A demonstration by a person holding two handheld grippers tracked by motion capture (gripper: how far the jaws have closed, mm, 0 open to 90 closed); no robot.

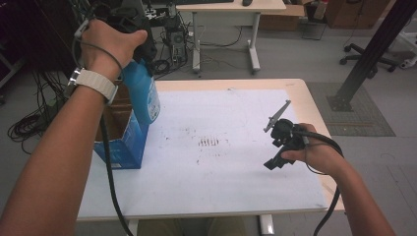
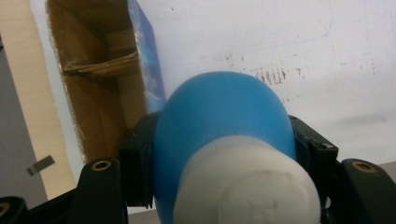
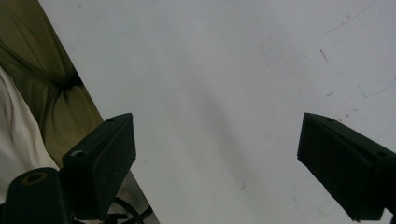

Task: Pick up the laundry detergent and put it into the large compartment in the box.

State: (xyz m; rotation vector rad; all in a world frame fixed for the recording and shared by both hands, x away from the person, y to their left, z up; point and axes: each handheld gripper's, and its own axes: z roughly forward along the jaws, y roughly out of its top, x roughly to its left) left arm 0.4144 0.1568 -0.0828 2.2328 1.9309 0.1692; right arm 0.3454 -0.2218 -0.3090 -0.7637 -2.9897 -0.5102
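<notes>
A blue bottle (image 1: 143, 96) with a white cap (image 2: 250, 184) hangs above an open blue cardboard box (image 1: 122, 139) at the table's left edge. My left gripper (image 1: 140, 56) is shut on the bottle near its neck, its black jaws pressing both sides of the blue body (image 2: 224, 116). The bottle's lower end is still near the box's opening (image 2: 93, 79). My right gripper (image 1: 275, 155) is held low over the right part of the white mat (image 1: 231, 167), jaws wide open with nothing between them; in the right gripper view its fingertips (image 3: 112, 149) frame bare mat.
The white mat covers most of the wooden table (image 1: 305, 98) and has dark smudges in the middle (image 1: 209, 142). Beyond the table stand another desk (image 1: 226, 29), cables on the floor and a black post (image 1: 369, 54) at the right.
</notes>
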